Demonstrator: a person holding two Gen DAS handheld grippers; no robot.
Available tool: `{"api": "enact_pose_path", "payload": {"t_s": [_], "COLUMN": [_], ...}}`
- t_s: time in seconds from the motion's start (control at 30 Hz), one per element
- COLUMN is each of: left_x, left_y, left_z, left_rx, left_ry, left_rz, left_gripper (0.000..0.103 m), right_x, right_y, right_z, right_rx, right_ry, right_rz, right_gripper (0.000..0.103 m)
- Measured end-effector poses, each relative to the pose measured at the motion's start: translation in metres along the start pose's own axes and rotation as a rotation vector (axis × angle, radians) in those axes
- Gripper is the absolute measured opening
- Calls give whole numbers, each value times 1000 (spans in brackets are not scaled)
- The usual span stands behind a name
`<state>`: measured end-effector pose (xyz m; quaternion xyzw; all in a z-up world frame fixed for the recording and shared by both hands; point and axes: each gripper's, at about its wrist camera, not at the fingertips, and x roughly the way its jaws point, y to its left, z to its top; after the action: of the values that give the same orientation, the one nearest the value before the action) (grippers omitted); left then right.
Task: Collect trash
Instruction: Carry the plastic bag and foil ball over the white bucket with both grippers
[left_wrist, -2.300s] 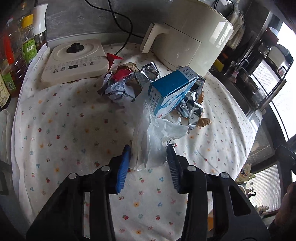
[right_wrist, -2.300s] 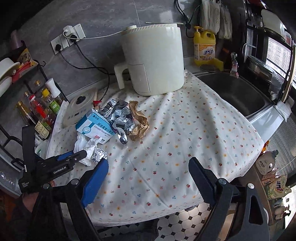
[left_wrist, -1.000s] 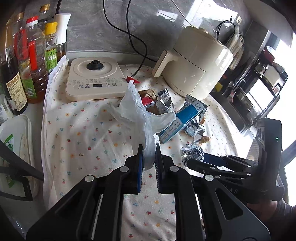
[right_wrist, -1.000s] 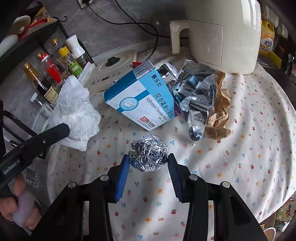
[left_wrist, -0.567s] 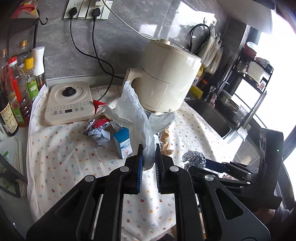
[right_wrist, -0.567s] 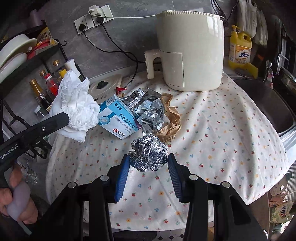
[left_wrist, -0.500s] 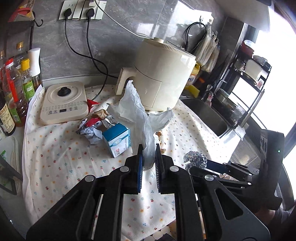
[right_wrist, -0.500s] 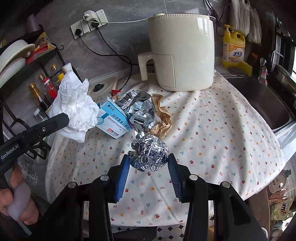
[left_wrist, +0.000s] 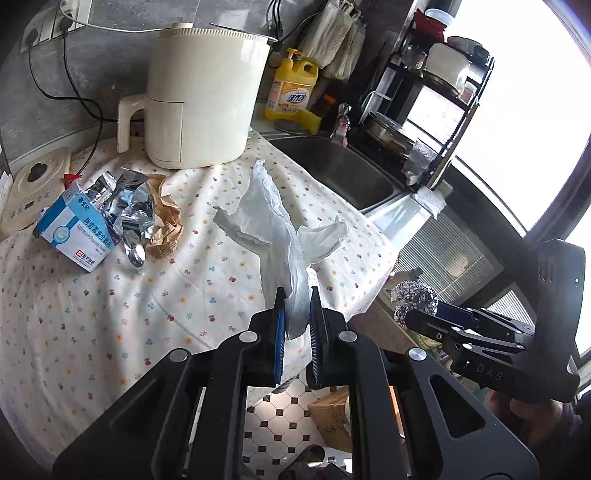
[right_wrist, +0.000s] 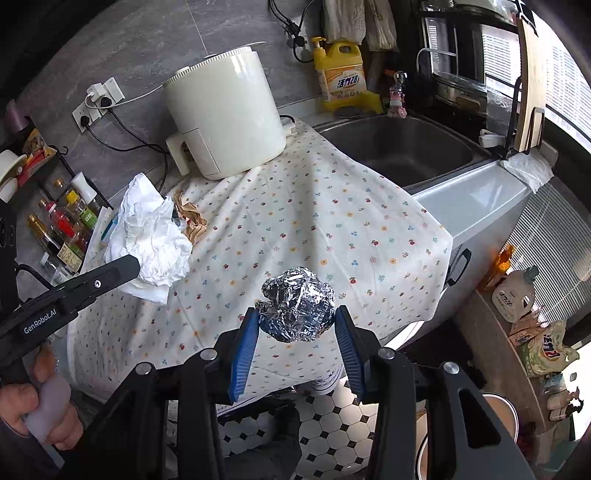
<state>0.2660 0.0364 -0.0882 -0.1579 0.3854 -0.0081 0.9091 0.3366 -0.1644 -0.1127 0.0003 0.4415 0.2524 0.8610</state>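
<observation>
My left gripper (left_wrist: 295, 325) is shut on a crumpled white tissue (left_wrist: 275, 225) and holds it in the air over the counter's front edge. The tissue also shows in the right wrist view (right_wrist: 147, 236). My right gripper (right_wrist: 295, 332) is shut on a ball of silver foil (right_wrist: 297, 308), held off the counter's front right corner; the foil ball also shows in the left wrist view (left_wrist: 413, 297). On the flowered cloth (left_wrist: 110, 295) lie a blue and white medicine box (left_wrist: 74, 230), crumpled foil wrappers (left_wrist: 129, 205) and brown paper (left_wrist: 164, 221).
A cream air fryer (left_wrist: 199, 96) stands at the back, an induction plate (left_wrist: 26, 192) at the far left. A steel sink (right_wrist: 402, 147) and yellow detergent bottle (right_wrist: 343, 77) are to the right. Sauce bottles (right_wrist: 62, 221) line the left. Tiled floor (right_wrist: 325, 417) lies below.
Both grippers have swung right and pulled back from the counter with the tissue and the foil ball still held. The trash pile now lies far to the left.
</observation>
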Motion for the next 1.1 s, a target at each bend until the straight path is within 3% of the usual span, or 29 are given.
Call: {"api": "enact_pose_path", "payload": {"t_s": [0.53, 0.97, 1.03, 1.1], "left_x": [81, 120, 125, 129], "left_y": [-169, -253, -262, -268], "left_z": [-55, -112, -118, -124], "left_rx": [204, 323, 334, 342], "left_ry": [197, 322, 337, 351], "left_rz": [-162, -248, -252, -256], "left_gripper": [12, 12, 12, 12], "right_x": [-65, -88, -88, -90], "right_y": [-170, -246, -253, -259], "right_z": [-88, -167, -175, -180], "right_rx": [245, 411, 429, 441], "right_ry": [23, 86, 98, 95], "right_rz": [-221, -268, -261, -268], "right_gripper": [43, 44, 49, 64]}}
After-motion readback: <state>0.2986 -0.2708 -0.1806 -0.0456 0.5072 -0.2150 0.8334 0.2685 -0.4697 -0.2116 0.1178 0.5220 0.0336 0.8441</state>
